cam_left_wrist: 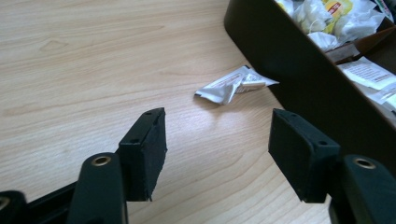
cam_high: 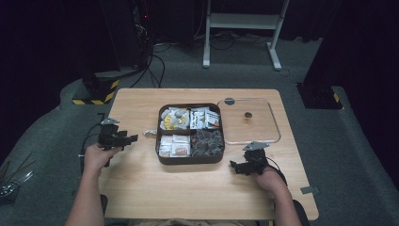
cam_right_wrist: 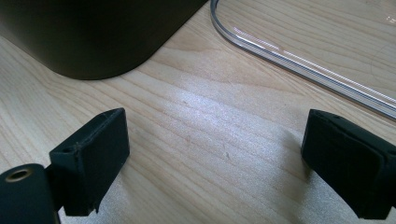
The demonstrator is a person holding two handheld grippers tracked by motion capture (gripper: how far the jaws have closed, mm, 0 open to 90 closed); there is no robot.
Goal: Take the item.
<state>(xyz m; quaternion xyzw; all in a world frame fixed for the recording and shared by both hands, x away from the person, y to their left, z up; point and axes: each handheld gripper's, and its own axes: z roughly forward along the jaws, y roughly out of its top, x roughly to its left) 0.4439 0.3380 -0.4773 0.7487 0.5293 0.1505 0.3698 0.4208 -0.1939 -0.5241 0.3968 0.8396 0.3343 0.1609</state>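
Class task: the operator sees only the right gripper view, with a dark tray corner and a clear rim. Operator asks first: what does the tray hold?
Observer: The tray has four compartments of packets and sachets.
Operator: Is anything lying loose outside it?
Observer: Yes, a silver sachet lies on the table beside the tray's left wall.
Operator: Is the left gripper holding it?
Observer: No, the left gripper is open, short of the sachet.

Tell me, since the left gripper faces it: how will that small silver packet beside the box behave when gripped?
The silver packet looks crinkled and thin, so it is probably floppy and light. Its foil-like surface may slip between the pads. Lying flat on the table, it may slide when nudged rather than lift cleanly.
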